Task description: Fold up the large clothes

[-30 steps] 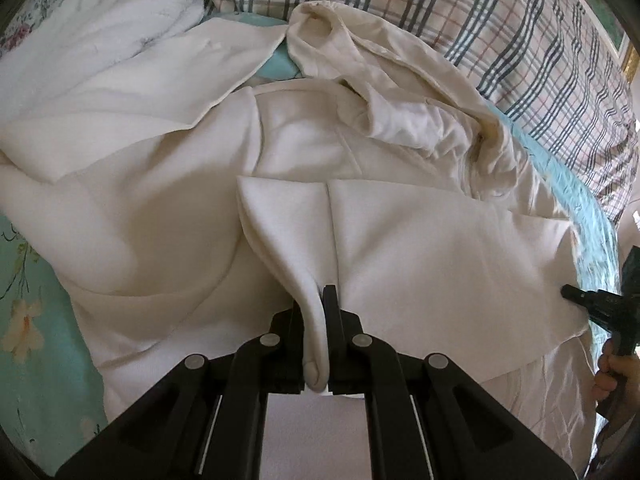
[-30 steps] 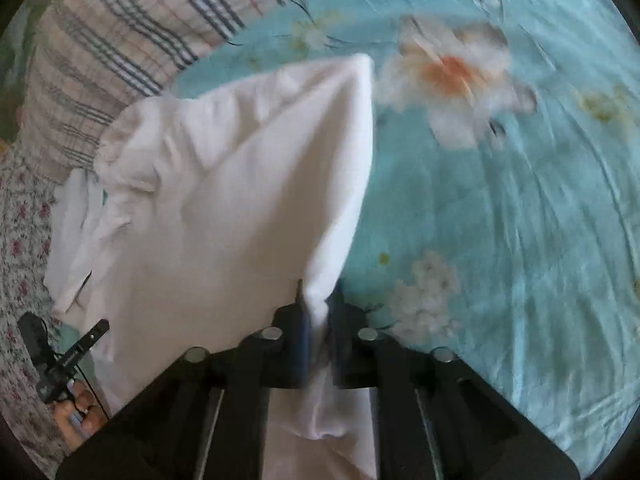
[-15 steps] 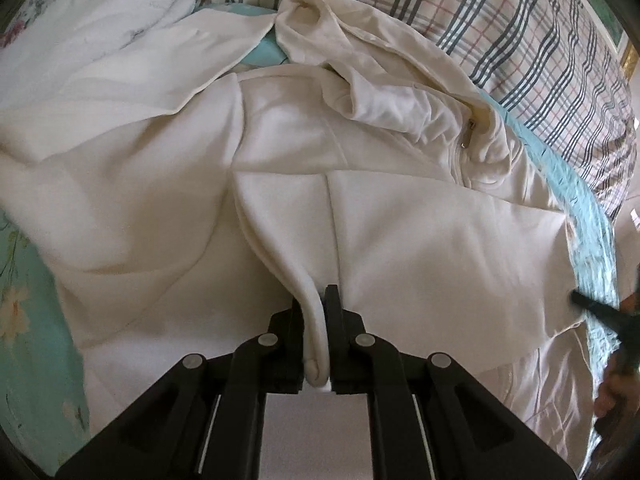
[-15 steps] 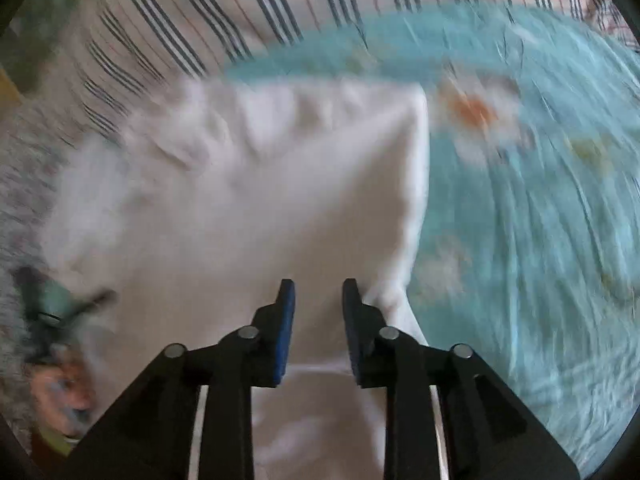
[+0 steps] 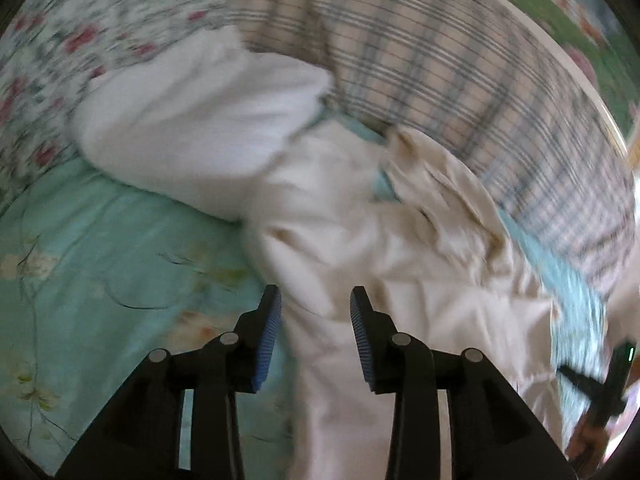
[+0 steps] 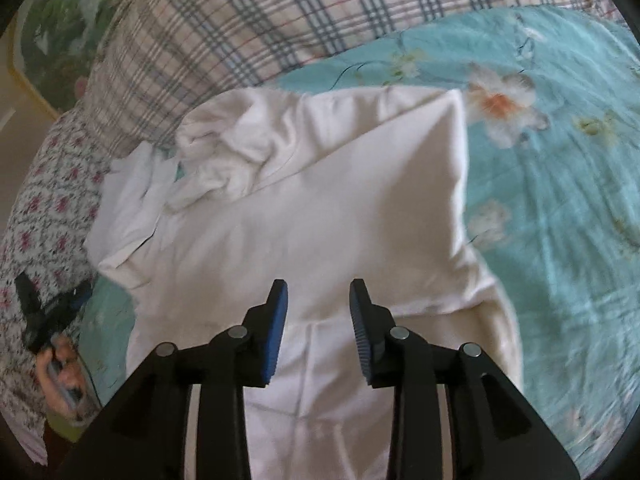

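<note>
A large cream hooded garment (image 5: 420, 280) lies spread on the turquoise floral bedsheet (image 5: 100, 260). In the right wrist view the garment (image 6: 320, 216) has a folded flap lying flat across it, with the bunched hood at the far left. My left gripper (image 5: 315, 312) is open and empty, above the garment's left edge; this view is blurred. My right gripper (image 6: 318, 308) is open and empty, just above the garment's near part.
A plaid pillow (image 6: 240, 28) and a pink-flowered cover (image 6: 44, 200) lie along the far side of the bed. A white towel or cloth (image 5: 200, 128) lies beside the garment. The other gripper and hand show at each view's edge (image 6: 48, 320).
Both grippers have let go of the garment and opened. The folded flap now lies flat. The left gripper has swung left and back, blurring its view.
</note>
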Demonstrator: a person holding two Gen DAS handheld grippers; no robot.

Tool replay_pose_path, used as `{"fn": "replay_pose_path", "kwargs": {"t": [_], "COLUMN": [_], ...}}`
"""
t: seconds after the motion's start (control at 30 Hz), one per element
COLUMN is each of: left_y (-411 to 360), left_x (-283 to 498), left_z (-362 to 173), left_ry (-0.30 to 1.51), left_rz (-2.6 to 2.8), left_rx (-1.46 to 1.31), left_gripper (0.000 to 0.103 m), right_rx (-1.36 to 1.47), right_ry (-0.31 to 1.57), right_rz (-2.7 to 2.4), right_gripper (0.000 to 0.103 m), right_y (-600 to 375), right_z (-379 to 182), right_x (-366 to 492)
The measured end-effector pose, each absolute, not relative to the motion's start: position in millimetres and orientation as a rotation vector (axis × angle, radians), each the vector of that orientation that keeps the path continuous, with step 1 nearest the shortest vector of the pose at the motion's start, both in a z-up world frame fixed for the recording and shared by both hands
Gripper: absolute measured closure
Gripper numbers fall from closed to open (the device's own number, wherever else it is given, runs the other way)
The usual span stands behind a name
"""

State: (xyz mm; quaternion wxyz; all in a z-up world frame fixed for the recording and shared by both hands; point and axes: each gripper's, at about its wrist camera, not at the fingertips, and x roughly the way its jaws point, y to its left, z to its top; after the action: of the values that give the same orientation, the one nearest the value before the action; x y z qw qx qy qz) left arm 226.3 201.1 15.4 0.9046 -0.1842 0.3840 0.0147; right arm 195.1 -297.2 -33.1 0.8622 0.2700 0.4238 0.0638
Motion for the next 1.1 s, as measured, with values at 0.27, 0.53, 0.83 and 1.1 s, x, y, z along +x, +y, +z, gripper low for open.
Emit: {"fn": "replay_pose_path", "kwargs": {"t": [0.27, 0.53, 0.83, 1.1], "left_y": [263, 232, 101, 52], "left_x": [302, 370, 340, 289], "left_z": [-22, -56, -39, -45], "left_ry": [0.845, 0.916, 0.868, 0.945], "left_rz": [-0.041, -0.068, -0.217, -0.320], "left_rx": [-0.629, -0.545, -0.275, -0.178], "left_gripper": [0.067, 0.101, 0.100, 0.079], "right_rx": [0.538, 0.537, 0.551, 0.552], "right_ry": [0.936, 0.931, 0.889, 0.873], "right_rz": [0.201, 0.206, 0.224, 0.241], "right_gripper": [0.069, 0.068, 0.068, 0.068], "right_y": [-261, -255, -249, -248], "right_z": [-41, -39, -26, -15], "right_x": [198, 206, 208, 198]}}
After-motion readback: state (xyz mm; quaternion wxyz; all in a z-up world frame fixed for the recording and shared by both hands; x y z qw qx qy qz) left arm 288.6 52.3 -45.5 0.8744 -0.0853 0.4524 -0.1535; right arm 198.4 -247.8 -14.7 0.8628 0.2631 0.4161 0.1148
